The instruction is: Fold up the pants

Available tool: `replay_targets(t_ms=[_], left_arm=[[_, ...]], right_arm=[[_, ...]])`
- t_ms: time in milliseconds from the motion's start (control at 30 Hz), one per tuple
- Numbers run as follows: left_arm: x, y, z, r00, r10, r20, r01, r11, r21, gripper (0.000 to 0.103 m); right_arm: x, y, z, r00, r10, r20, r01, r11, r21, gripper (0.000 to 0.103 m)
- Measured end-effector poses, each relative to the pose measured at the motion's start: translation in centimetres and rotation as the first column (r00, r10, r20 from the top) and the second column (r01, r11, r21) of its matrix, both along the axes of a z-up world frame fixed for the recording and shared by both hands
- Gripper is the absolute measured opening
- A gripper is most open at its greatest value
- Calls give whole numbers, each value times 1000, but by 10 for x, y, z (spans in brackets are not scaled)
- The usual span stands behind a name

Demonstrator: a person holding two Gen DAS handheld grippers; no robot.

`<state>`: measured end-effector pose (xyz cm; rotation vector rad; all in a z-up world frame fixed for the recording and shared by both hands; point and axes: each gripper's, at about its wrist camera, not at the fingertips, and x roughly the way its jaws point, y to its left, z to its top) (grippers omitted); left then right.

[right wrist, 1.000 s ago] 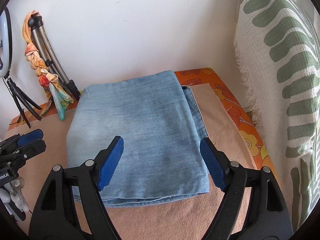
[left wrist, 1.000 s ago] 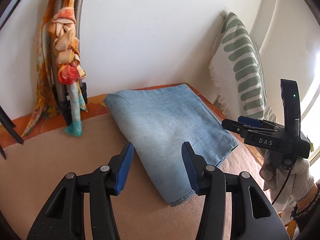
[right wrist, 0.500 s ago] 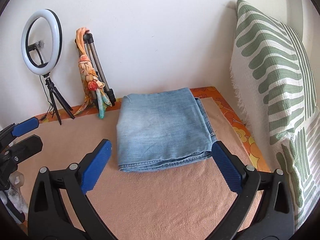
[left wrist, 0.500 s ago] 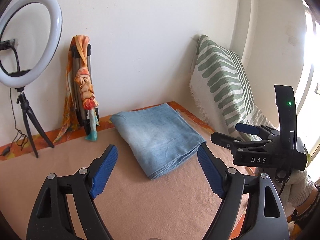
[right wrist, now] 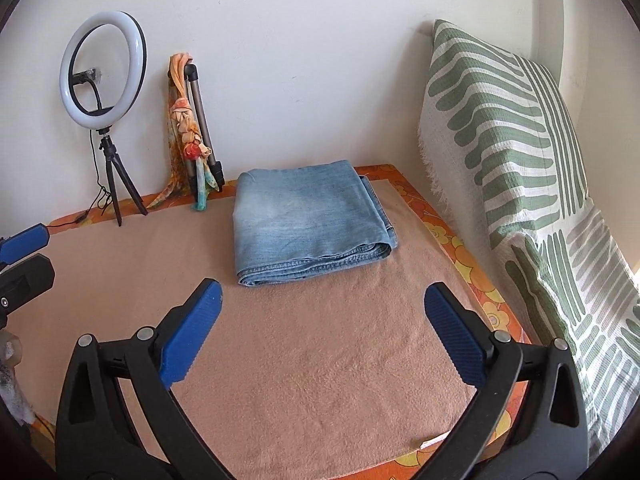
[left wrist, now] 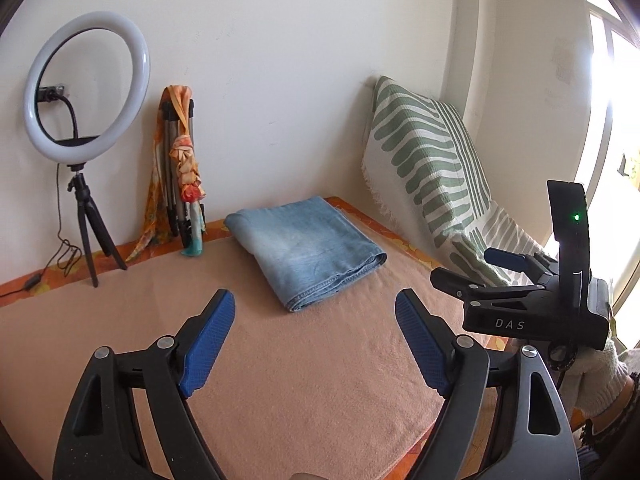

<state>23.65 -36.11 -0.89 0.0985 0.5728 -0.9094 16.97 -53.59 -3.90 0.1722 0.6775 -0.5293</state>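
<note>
Both grippers have pulled back and up from the jeans since a moment ago, and their jaws have just been opening, with nothing between them. The left gripper [left wrist: 314,336] now has its blue pads spread wide over bare cloth. The right gripper [right wrist: 320,332] is spread even wider, and it holds nothing too. From the left view you can see the right gripper out at the side, in a hand with a pale glove [left wrist: 600,376].

Past the grippers is the peach blanket [right wrist: 320,380] that covers the table. The folded jeans [right wrist: 308,220] lie on it, well apart from both grippers, at the far end near the white wall [right wrist: 300,40].

I think the folding is done. The jeans sit in a neat, flat stack with several layers showing at the near edge. The grippers look like they are letting go and backing off. The next move needs very little: maybe just staying clear, or a small pat if a layer sticks out on the right side.

The stack is close to square, so its long side is hard to pick. It seems to run from the near edge toward the wall. The open hems face the grippers, and the smooth fold seems to be on the left.

A ring light [right wrist: 102,68] and a folded tripod with an orange scarf [right wrist: 188,120] stand by the wall. A green striped pillow [right wrist: 500,120] leans on the right.
</note>
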Motion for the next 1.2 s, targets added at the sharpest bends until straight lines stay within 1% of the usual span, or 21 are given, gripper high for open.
replay_targets(t_ms=[133,233,333,400,467,567,667,733,833,900,967,1000,1133,1200], left_arm=[[-18,14,-4,1000,4,6,-4,1000,2,85],[-29,25,-8,999,41,22,-42,999,12,86],[-38,31,-10,997,62,53,-63,998,14,88],[-44,33,-10,994,66,89,-70,997,39,88],[-48,37,-11,990,84,110,-89,995,40,90],[-52,45,-15,992,93,91,-95,995,19,90],[-54,50,-17,990,106,97,-109,994,27,90],[-57,54,-17,987,117,109,-121,992,26,90],[-56,60,-18,988,129,88,-132,991,22,90],[-56,63,-19,985,152,76,-155,988,29,90],[-55,65,-21,983,173,70,-175,984,34,94],[-55,66,-22,981,181,68,-184,982,35,102],[-58,69,-24,975,203,94,-206,978,30,103],[-59,68,-24,973,203,109,-209,977,46,103]], right_arm=[[-19,18,1,1000,-25,15,25,999,-25,103],[-30,30,1,999,-29,28,30,999,-17,103],[-40,40,1,999,-29,45,29,1000,-1,103],[-46,47,0,998,-31,48,32,999,-9,103],[-52,53,1,998,-35,61,36,999,-18,103],[-62,59,3,995,-52,88,54,998,-15,103],[-71,63,6,991,-63,116,64,998,-4,103],[-77,69,10,988,-71,136,76,997,-30,103],[-83,77,13,985,-72,155,84,994,-74,103],[-84,81,14,985,-61,161,74,995,-72,103],[-85,83,13,984,-60,165,73,995,-74,103],[-85,84,13,984,-61,165,75,994,-82,103],[-86,87,11,985,-54,161,71,992,-102,103],[-87,89,12,985,-56,166,74,992,-106,103]])
